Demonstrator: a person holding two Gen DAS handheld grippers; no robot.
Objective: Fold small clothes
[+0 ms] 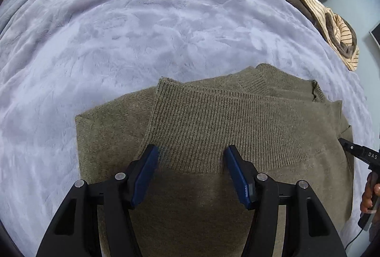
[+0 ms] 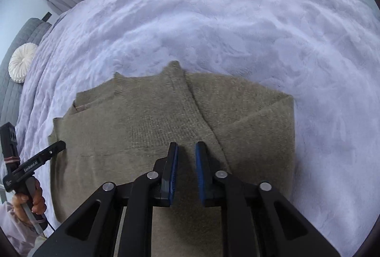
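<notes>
While both grippers hover apart, empty | sweater [image 1: 213, 138] half-folded on blanket [image 1: 118, 31] | risk: loose ribbed flap slips, fold unravels

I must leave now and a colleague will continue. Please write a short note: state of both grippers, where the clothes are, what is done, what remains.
Left gripper: open, holds nothing, over the olive sweater.
Right gripper: fingers narrowly apart, nothing between them, over the same sweater.
Sweater lies flat on the lilac blanket, partly folded: the ribbed hem is brought up to the collar and one side is turned in.
Left: finish folding it, then the pile of clothes at the bed's far edge.
</notes>
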